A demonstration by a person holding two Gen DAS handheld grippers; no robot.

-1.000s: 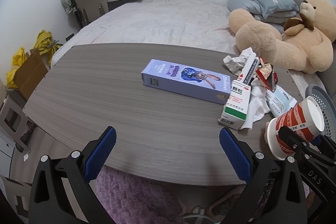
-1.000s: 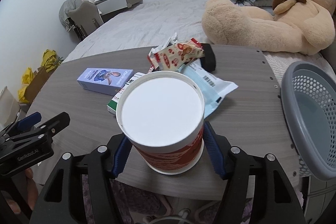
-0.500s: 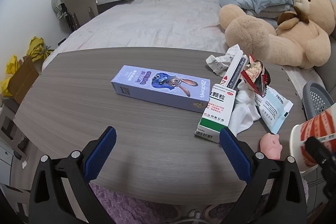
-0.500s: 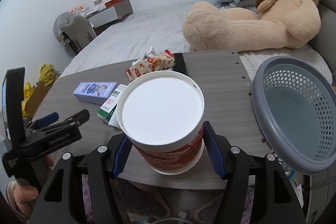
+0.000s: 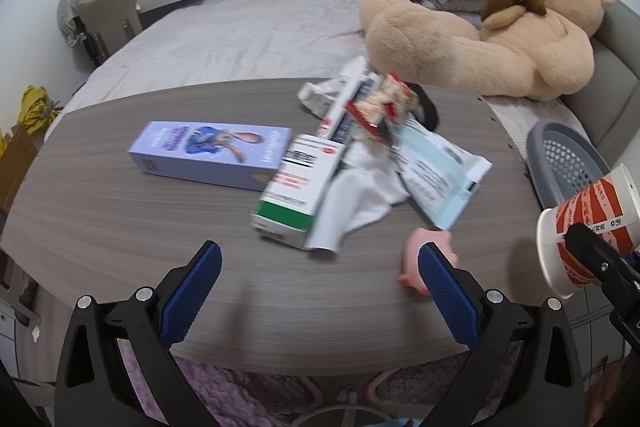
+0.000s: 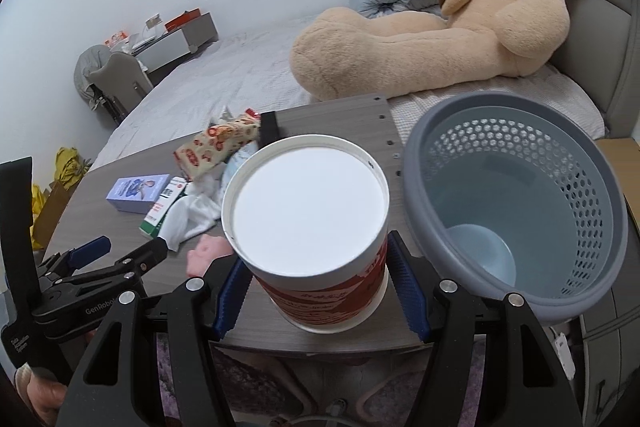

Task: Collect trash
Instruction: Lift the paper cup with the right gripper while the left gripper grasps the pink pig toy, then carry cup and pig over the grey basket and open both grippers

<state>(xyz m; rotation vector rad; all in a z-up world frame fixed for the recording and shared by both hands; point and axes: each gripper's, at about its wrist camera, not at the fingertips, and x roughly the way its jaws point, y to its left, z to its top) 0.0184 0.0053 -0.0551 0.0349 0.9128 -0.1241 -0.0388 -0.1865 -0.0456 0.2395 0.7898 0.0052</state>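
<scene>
While our left gripper [image 5: 318,285] hangs open over the table [image 5: 100,219], left of the grey basket [image 6: 516,203], our right gripper [image 6: 316,293] clamps the paper cup [image 6: 306,211] beside that basket's rim; it looks light and crushable, so we squeeze its walls gently.

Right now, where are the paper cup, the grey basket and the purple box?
paper cup [image 6: 306,209], right wrist view, on its white lid.
grey basket [image 6: 420,223], right wrist view, on its near rim.
purple box [image 5: 208,151], left wrist view, on its printed top face.
</scene>
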